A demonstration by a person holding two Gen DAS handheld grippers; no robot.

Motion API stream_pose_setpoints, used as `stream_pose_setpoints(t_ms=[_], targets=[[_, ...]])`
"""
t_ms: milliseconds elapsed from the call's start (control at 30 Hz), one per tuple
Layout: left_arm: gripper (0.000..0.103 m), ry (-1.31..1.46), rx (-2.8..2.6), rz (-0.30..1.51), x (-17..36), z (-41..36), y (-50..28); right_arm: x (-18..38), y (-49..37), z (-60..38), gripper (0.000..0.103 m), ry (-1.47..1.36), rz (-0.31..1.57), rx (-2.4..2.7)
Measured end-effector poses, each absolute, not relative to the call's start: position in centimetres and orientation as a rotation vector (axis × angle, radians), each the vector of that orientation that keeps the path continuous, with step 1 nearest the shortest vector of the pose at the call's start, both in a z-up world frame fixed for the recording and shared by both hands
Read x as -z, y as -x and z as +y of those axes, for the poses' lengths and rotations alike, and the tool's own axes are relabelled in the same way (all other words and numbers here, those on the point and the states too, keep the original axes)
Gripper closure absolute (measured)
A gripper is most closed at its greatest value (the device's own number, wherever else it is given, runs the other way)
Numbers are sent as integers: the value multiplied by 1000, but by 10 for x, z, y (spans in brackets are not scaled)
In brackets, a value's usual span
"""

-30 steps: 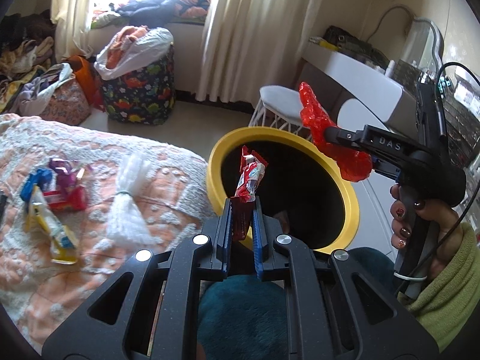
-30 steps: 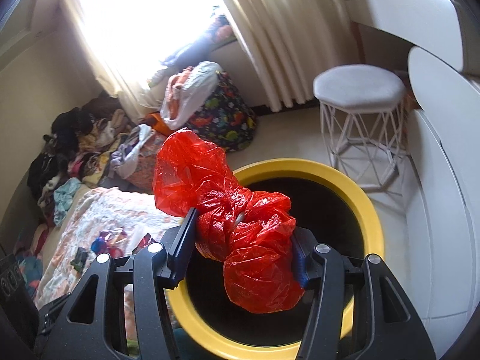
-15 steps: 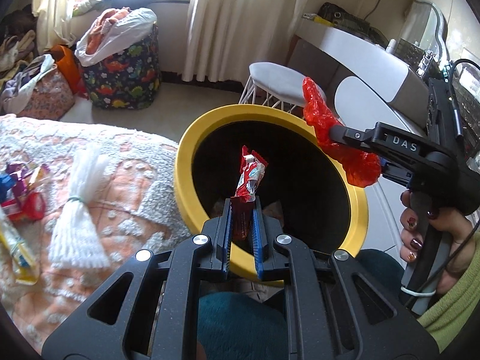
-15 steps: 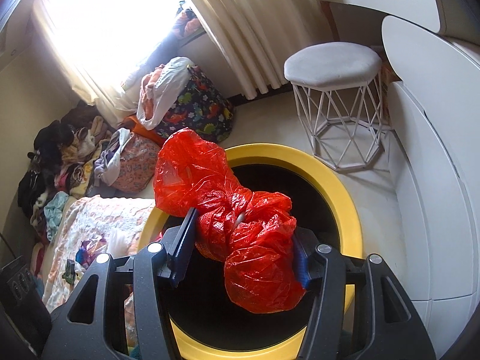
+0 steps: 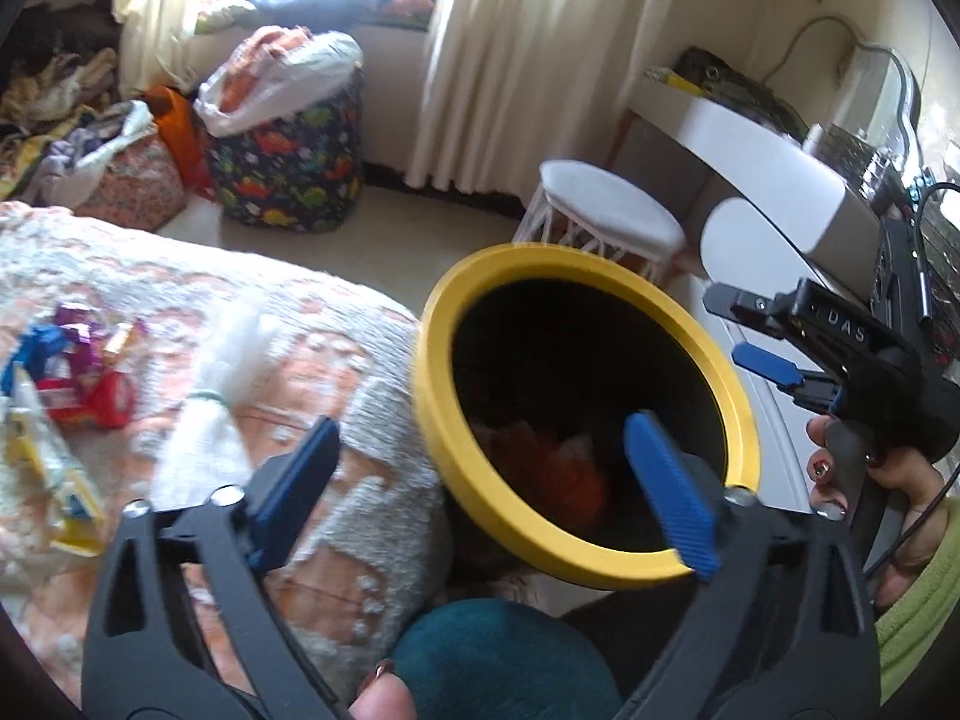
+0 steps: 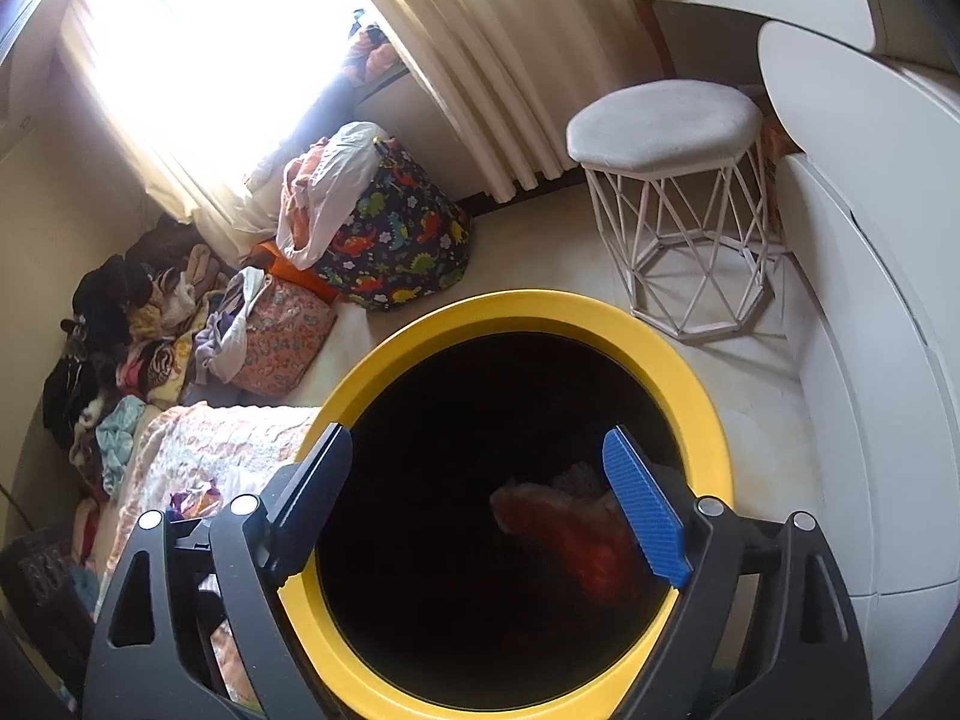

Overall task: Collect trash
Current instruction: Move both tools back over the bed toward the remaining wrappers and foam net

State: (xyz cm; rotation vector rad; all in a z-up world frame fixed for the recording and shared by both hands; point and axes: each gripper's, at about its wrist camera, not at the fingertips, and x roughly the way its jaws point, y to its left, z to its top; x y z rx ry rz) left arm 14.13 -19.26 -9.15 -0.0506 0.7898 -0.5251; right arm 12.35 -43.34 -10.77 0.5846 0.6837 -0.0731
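Observation:
A yellow-rimmed black bin [image 5: 432, 372] stands beside the bed. My left gripper [image 5: 483, 438] hangs over its near rim, jaws opening wide, nothing between them. My right gripper [image 5: 729, 327], held in a hand at the right, is over the bin's far side, jaws also opening and empty. In the right wrist view my right gripper [image 6: 477, 444] frames the bin [image 6: 690, 384] mouth. A crumpled red plastic bag [image 6: 576, 528] lies at the bottom of the bin, also seen as the red bag [image 5: 552, 468] in the left wrist view. Several bright wrappers [image 5: 66, 372] lie on the bedspread.
A white tasselled bundle [image 5: 210, 414] lies on the bed near the wrappers. A white wire stool [image 6: 666, 126] stands behind the bin, white furniture [image 6: 870, 300] to its right. A dinosaur-print bag [image 6: 402, 240] and heaped clothes [image 6: 120, 330] sit by the window. A teal knee [image 5: 498, 654] is below the left gripper.
Both grippers have opened. The red-and-white wrapper has left the left jaws and the red bag has left the right jaws; the bag now lies in the bin.

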Motion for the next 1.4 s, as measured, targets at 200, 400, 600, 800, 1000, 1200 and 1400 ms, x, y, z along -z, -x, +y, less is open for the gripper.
stream_pose_setpoints(t_ms=[200, 400, 600, 800, 1000, 1200, 1400], targets=[[11, 59, 442, 712, 73, -168, -132, 90, -122, -412, 17, -524, 639, 22], [11, 52, 368, 642, 55, -147, -126, 72, -120, -384, 16, -464, 601, -45], [11, 71, 314, 605, 47, -122, -121, 59, -117, -359, 14, -415, 579, -102], [11, 92, 254, 577, 41, -95, -120, 55, -117, -337, 14, -379, 576, -152], [11, 107, 187, 557, 38, -70, -118, 54, -115, -308, 14, -339, 585, -203], [11, 145, 141, 547, 36, -43, -118, 53, -115, -280, 14, -293, 605, -264], [11, 180, 93, 544, 38, -18, -120, 57, -116, -251, 14, -264, 635, -317]])
